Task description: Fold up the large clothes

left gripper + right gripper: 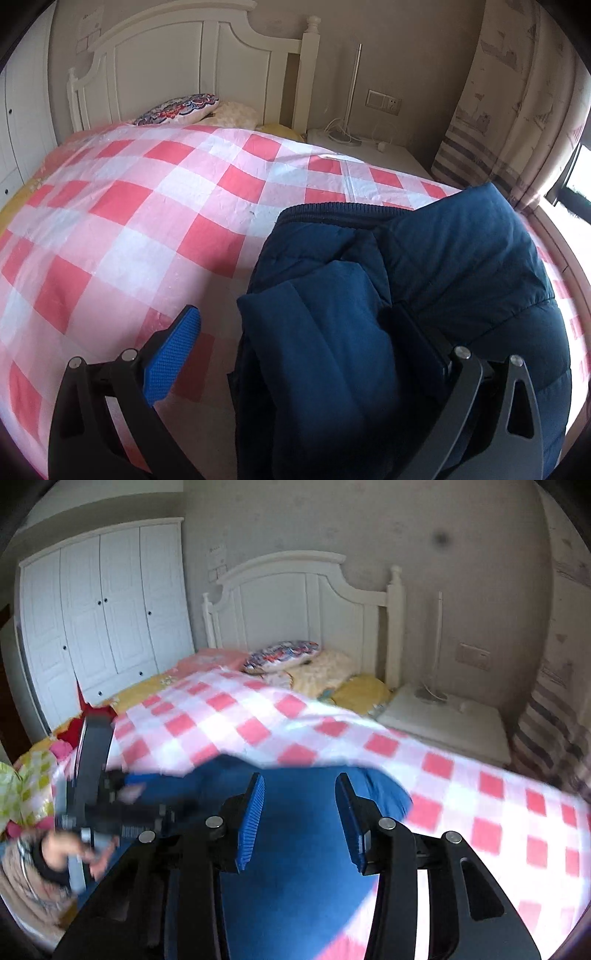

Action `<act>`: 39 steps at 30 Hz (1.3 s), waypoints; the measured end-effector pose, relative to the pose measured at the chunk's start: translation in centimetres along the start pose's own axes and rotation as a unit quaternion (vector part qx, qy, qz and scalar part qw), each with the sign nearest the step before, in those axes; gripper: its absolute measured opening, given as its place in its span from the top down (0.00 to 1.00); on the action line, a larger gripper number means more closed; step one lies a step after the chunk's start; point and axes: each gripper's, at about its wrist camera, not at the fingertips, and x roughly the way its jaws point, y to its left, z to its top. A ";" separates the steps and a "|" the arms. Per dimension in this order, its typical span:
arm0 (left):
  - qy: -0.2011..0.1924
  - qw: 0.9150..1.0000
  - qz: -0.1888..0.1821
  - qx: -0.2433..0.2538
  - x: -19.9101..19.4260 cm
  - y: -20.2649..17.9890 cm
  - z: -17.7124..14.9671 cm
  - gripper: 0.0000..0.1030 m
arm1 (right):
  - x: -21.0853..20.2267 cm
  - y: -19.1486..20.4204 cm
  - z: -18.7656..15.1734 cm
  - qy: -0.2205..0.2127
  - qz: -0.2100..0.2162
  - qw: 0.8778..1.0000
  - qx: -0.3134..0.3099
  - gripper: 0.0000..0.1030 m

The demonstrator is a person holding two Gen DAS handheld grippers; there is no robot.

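Straddling the navy jacket (369,332), my left claw (306,347) has its jaws apart: one blue pad stands clear over the bedspread at the left, and the other finger is buried in a fold of the padded fabric. Whether that fold is pinched I cannot tell; no closing contact shows. My right claw (300,819) hovers with its jaws apart and nothing between them, directly above the jacket's blue surface. The right wrist view is motion-blurred, so fine detail there is unreliable.

Jacket location: near right part of the bed, on the pink-and-white checked bedspread (129,206). It lies bunched, with a ribbed edge toward the far side and one panel or sleeve doubled over the body.

Task status, as a judgement: partly done. At least one fold appears laid inward, but the bundle is uneven and puffy. Remaining work likely includes flattening, bringing in the other side and a final fold in half.

At the far end: white headboard (177,70), patterned pillow (177,109).
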 end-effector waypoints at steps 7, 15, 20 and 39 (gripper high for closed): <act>0.008 0.999 -0.017 -0.029 0.6 1.3 0.0 0.02 | 11.1 -1.8 -3.3 0.121 0.009 0.993 -0.012 0.59; 0.028 0.996 -0.062 -0.059 1.7 2.5 -0.1 0.02 | 8.7 -2.4 0.3 0.097 -0.006 0.995 -0.029 0.59; 0.027 0.996 -0.059 -0.058 1.8 2.4 -0.1 0.02 | 12.2 -5.6 -2.1 0.142 0.004 0.989 0.035 0.58; 0.038 0.995 -0.066 -0.068 2.5 2.8 0.0 0.02 | 12.8 1.0 -2.0 0.157 0.019 0.986 -0.060 0.58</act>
